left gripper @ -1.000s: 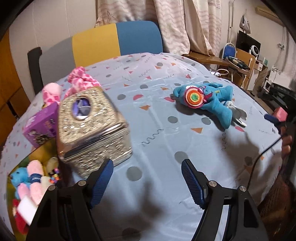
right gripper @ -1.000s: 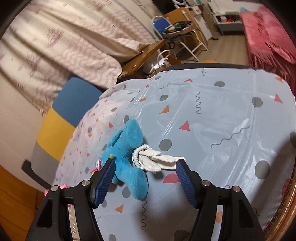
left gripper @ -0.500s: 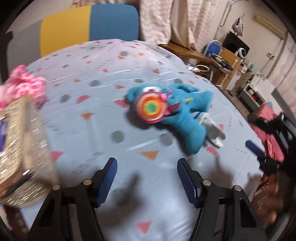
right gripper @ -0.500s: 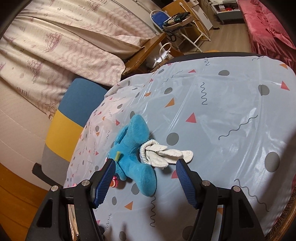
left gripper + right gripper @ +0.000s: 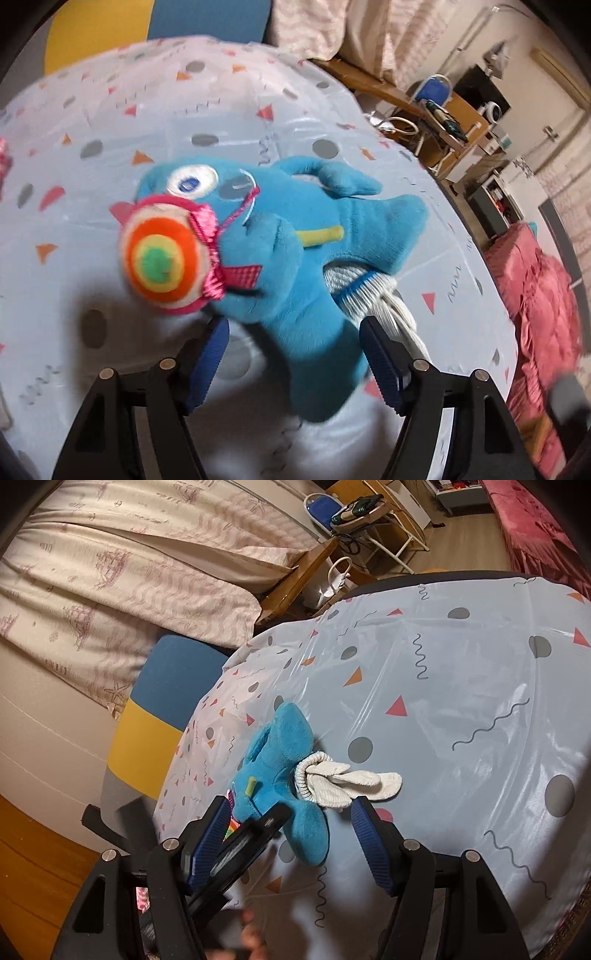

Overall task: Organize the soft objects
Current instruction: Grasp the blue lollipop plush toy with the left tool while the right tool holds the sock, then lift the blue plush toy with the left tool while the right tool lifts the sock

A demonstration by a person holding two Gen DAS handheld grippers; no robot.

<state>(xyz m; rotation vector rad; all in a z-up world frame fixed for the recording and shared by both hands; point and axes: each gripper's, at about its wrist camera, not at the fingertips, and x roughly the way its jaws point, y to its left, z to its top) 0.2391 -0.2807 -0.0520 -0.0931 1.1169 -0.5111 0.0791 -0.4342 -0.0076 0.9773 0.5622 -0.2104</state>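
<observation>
Our left tool (image 5: pixel 293 363) has just been widening its jaws, and they straddle the blue plush toy's (image 5: pixel 295 236) leg without pinching it, ready to grab. The toy lies on the tabletop (image 5: pixel 207 110), rolled socks (image 5: pixel 343 779) touching it at four o'clock. Our right tool (image 5: pixel 288 843) hangs wide, empty.

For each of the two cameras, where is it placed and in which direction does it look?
Left wrist: on the left tongs, looking steeply down at the blue plush toy; only its own open fingers show.
Right wrist: on the right tongs, looking down across the table; the left tongs and a blurred hand show.
Shared: the toy and rolled white socks.
</observation>
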